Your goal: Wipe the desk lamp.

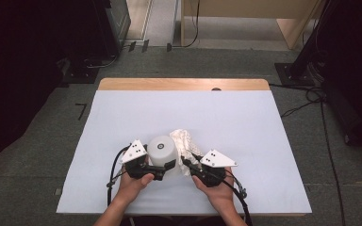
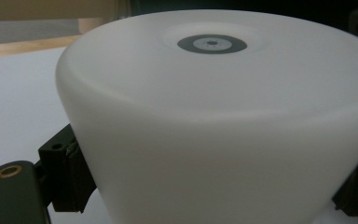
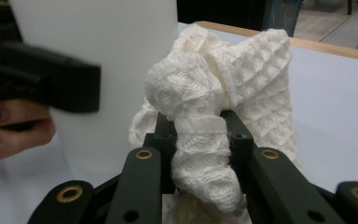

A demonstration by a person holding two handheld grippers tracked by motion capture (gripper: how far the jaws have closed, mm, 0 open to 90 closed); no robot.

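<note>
Wiping one white cup with one cloth, near middle of table.

Left tongs (image 1: 166, 165) clamped on cup (image 1: 162, 149) across its wall; right tongs (image 1: 189, 165) pinching cloth (image 1: 184, 140) bunched against cup's right side. Cup: likely light, stiff, smooth and slippery, best gripped across the wall. Cloth: soft, limp waffle weave, best pinched at a thick fold.

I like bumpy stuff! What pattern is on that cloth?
The cloth is cream-white with a waffle weave of little squares, clearest in the right gripper view.

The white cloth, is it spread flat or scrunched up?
Scrunched up: the white cloth bunches between the right gripper jaws, beside the white cup.
</note>
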